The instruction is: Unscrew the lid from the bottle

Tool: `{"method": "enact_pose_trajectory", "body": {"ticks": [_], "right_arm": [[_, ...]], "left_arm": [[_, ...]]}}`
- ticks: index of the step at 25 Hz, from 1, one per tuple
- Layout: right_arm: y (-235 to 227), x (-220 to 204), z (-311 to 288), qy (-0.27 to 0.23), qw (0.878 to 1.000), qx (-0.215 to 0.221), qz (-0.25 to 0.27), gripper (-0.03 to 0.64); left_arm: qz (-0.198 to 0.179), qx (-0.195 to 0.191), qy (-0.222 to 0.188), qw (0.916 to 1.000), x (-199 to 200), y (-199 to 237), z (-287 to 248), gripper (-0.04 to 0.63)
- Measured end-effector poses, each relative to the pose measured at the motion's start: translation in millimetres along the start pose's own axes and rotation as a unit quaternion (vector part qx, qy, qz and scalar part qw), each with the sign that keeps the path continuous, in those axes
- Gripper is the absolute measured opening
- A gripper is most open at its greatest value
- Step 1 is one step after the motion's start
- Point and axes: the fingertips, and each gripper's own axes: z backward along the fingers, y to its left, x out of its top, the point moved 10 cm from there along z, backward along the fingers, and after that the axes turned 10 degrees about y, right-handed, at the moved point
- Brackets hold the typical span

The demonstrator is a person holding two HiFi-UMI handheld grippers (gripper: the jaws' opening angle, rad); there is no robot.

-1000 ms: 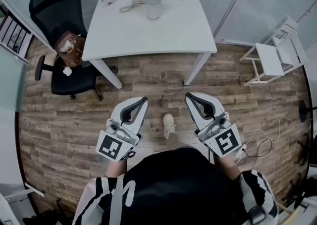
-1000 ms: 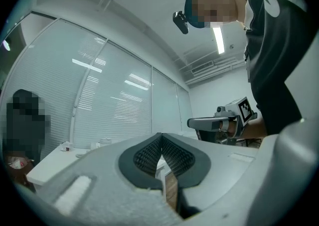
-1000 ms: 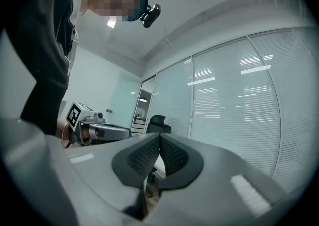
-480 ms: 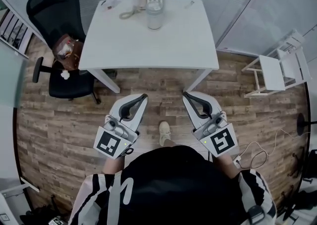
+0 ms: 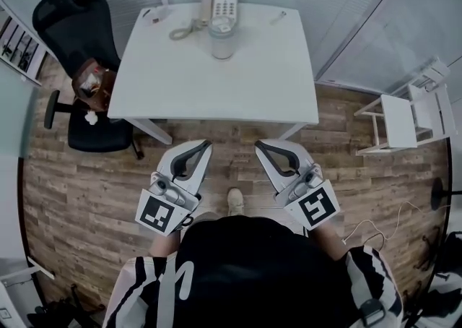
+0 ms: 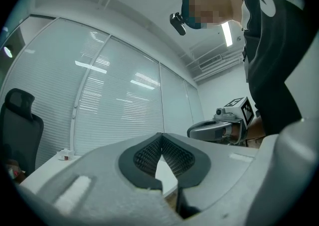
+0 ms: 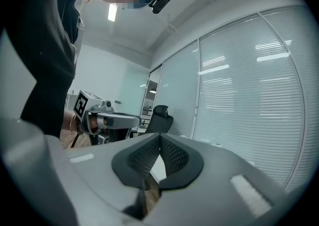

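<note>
White table point(image 5: 245, 81) nearer, bottle point(image 5: 221, 39) lower in view

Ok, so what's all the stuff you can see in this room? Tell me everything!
table: one, white, ahead in the middle
bottle: one, pale, far side of the table, next to the phone
lid: one, pale, on top of the bottle
phone: one, white, table's far edge
office chair: one, black, left of the table
bag: one, brown, on the office chair
small chair: one, white, right of the table
floor: one, brown wood, underneath everything
shoe: one, pale, on the floor between the tongs
left tongs: one, grey-white, shut and empty, near the person
right tongs: one, grey-white, shut and empty, near the person
</note>
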Motion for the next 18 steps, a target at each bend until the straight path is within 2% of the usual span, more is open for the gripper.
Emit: {"method": "enact_pose_trajectory", "body": {"ticks": [18], "right_arm": [[-23.7,-4.6,-22.6,0.009,1.0,0.006,-0.02,0.002]], "left_arm": [[0.001,0.008,0.015,0.9999,-3.3,22.2,-18.9,-0.003]]}}
